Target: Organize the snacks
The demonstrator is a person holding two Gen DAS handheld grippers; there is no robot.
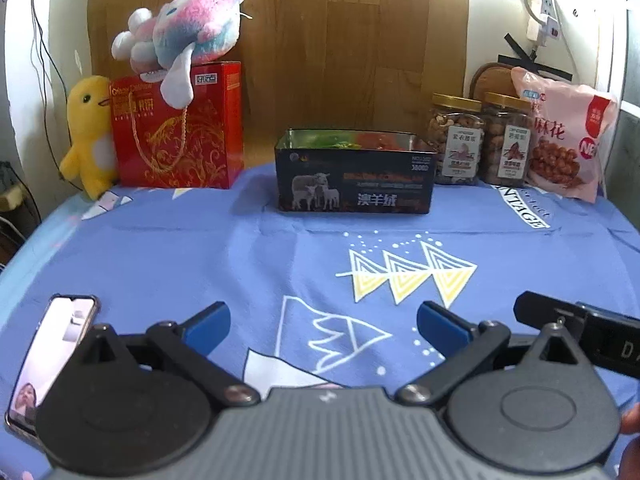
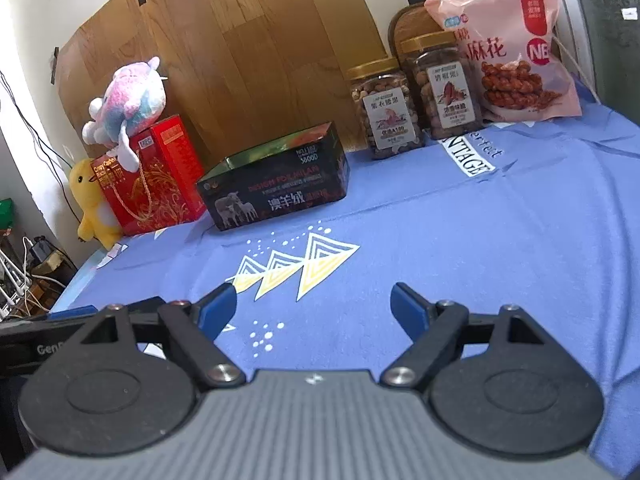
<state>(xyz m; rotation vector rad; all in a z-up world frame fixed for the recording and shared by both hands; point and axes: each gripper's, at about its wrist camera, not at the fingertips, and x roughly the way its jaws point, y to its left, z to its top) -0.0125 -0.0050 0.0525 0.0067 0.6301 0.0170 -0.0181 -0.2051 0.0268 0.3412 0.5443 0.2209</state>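
Both jaws spread, empty. Dark tin (image 1: pixel 354 172) holds some packets; two nut jars (image 1: pixel 456 140) and pink bag (image 1: pixel 560 136) remain outside.

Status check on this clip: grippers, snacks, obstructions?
Left gripper and right gripper open, empty. Nut jars, pink snack bag untouched. Nothing in the way.

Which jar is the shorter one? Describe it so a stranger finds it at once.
Start at the wooden board against the back wall, then look right to the pink snack bag. Two clear nut jars with gold lids stand just left of it. The shorter jar is the left one, nearest the black box, and holds paler nuts than the taller jar.
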